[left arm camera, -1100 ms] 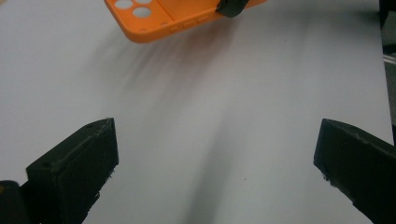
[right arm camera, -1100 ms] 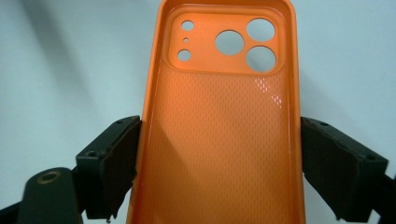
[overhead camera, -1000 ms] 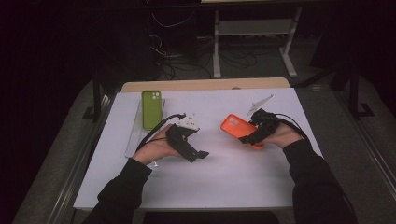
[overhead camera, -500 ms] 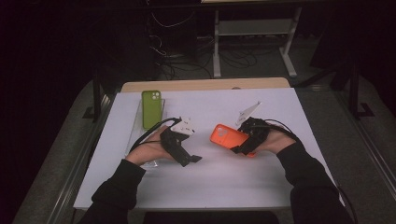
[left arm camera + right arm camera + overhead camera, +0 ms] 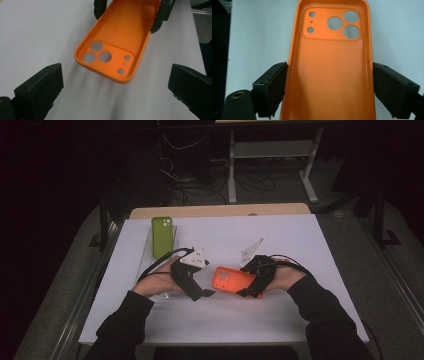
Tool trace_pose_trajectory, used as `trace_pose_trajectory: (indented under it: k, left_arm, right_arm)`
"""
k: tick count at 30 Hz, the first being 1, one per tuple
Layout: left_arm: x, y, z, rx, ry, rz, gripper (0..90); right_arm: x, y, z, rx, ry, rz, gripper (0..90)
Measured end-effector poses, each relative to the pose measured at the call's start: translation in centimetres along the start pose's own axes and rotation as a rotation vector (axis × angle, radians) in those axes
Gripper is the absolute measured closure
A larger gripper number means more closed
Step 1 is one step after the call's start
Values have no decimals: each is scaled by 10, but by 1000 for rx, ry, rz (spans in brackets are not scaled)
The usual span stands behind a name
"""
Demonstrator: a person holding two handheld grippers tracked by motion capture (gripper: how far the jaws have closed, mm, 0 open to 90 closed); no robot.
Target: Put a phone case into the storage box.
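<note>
Keep right gripper (image 5: 329, 87) pinching the orange phone case (image 5: 332, 65) by its sides, feed its camera end squarely between spread left gripper (image 5: 117, 82).

Looking along my left gripper (image 5: 116, 87), its two black fingers (image 5: 40, 87) stand wide apart with nothing between them. Ahead, an orange phone case (image 5: 117, 37) hangs hollow side up over the white surface (image 5: 37, 32), camera cutouts nearest me. My right gripper (image 5: 130, 11) clamps its far end.
</note>
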State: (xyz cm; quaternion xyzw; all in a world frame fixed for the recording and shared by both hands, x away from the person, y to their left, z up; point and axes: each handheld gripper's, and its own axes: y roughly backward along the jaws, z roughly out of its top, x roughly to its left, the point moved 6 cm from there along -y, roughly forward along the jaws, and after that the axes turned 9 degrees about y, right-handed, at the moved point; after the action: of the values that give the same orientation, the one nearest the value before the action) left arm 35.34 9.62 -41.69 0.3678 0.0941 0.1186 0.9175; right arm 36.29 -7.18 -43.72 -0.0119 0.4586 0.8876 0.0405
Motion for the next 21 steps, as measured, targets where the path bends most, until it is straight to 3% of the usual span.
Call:
trace_pose_trajectory:
  k: [9,13,16,18,21]
  left_arm:
    - [-10,-6,2,27,-77,-42,0]
    - [-12,-14,-1,63,-103,-59,0]
    - [-14,-19,-3,88,-104,-52,59]
    - [-16,-22,-3,94,-94,-52,57]
    - [-16,-24,-5,115,-112,-57,52]
  right_arm:
    - [13,-7,15,3,72,21,145]
    - [17,-10,18,-2,89,36,145]
    - [18,-10,20,-4,99,38,145]
    - [20,-10,21,-3,100,41,145]
    - [21,-10,23,-12,108,49,145]
